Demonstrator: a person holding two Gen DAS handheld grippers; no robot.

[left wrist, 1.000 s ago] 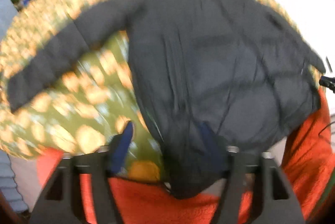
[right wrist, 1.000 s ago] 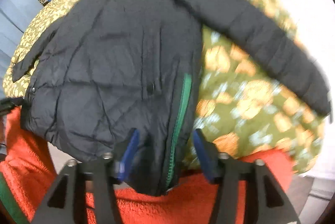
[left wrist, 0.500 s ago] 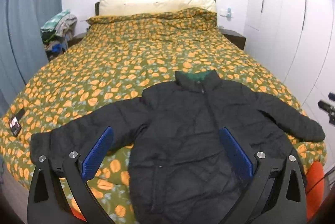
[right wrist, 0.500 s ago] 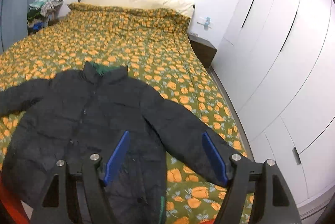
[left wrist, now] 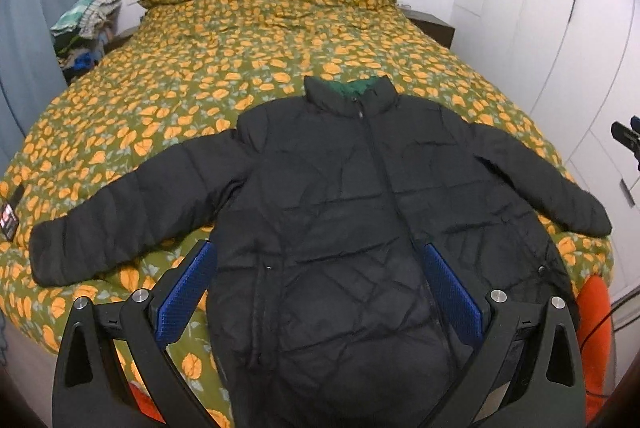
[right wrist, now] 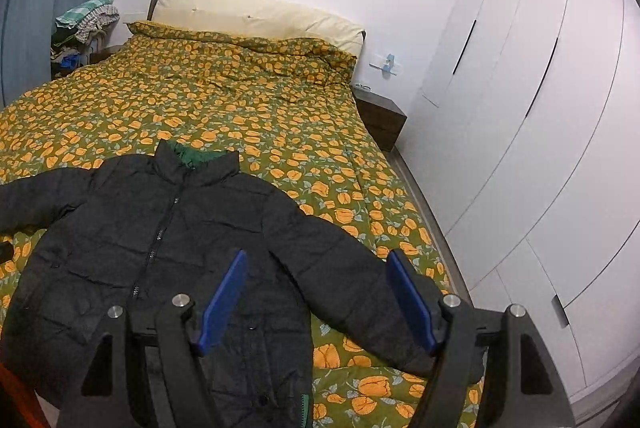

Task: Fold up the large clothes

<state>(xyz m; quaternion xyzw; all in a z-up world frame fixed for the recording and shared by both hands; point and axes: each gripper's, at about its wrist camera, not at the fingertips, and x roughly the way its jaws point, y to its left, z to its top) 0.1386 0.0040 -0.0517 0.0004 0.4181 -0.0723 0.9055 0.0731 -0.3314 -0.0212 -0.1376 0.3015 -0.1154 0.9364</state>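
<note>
Open quilt (left wrist: 256, 39) lies beyond the spread jacket (left wrist: 352, 195) — wardrobe doors (right wrist: 532, 131) crowd the bed's right side.

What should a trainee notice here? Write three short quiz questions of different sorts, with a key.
1. True or false: the black puffer jacket lies front up on the floral duvet with both sleeves spread out.
2. What colour is the lining inside the jacket's collar?
3. Multiple choice: the left gripper and right gripper are A) both clamped on the hem, B) both open and holding nothing, C) one open, one gripping a sleeve.

Key: 1 true; 2 green; 3 B.
</note>
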